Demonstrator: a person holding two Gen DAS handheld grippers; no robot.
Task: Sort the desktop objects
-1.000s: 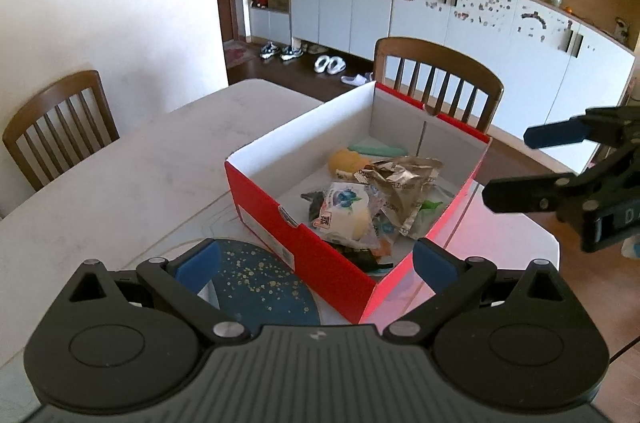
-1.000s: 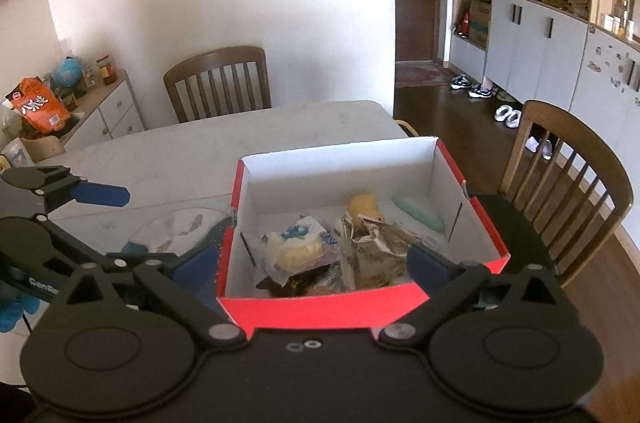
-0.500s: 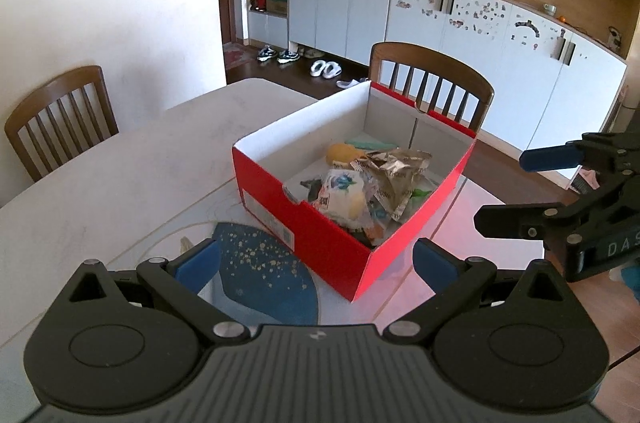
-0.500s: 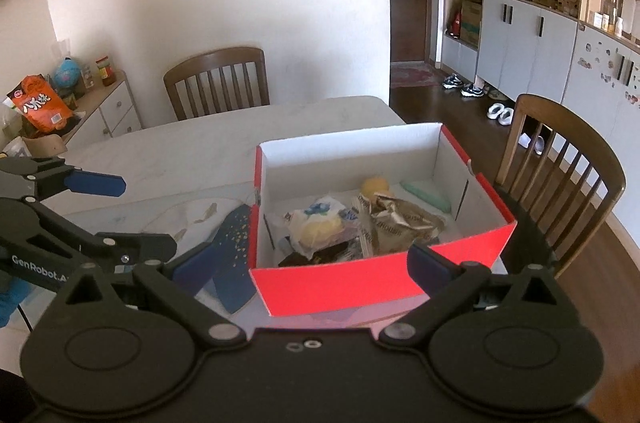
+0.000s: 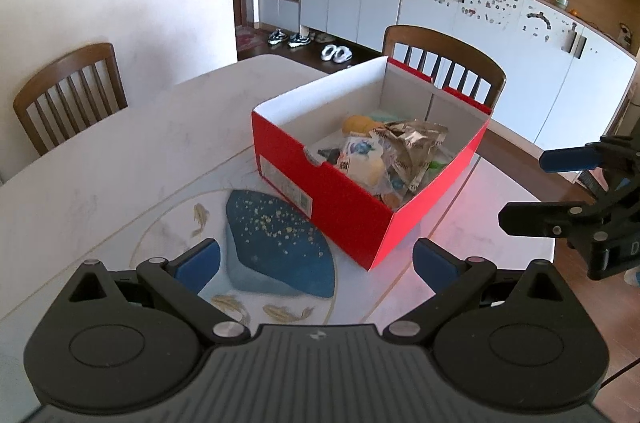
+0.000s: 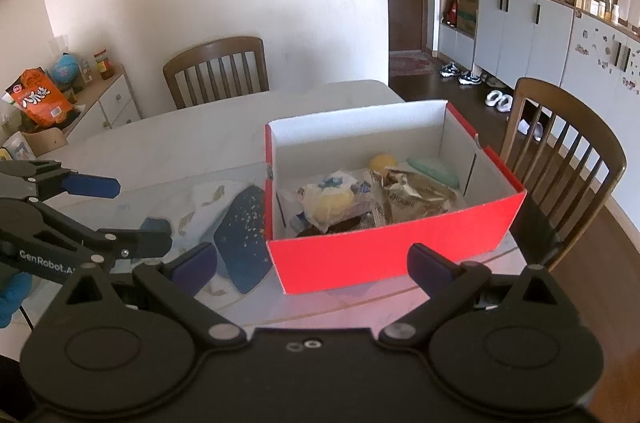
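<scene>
The red box [image 6: 394, 247] sits on the white table [image 5: 120, 151], packed with wrapped snacks [image 6: 332, 201] and a crumpled foil bag [image 6: 416, 193]. Left gripper [image 5: 316, 259] is spread wide and holding nothing, near the box. Right gripper [image 6: 312, 263] is spread and empty too, just short of the box's front wall.

Open red box [image 6: 384, 255] (snacks [image 6: 332, 201] inside)

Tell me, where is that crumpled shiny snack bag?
The crumpled shiny snack bag lies inside the red cardboard box, right of the clear-wrapped yellow bun.
</scene>
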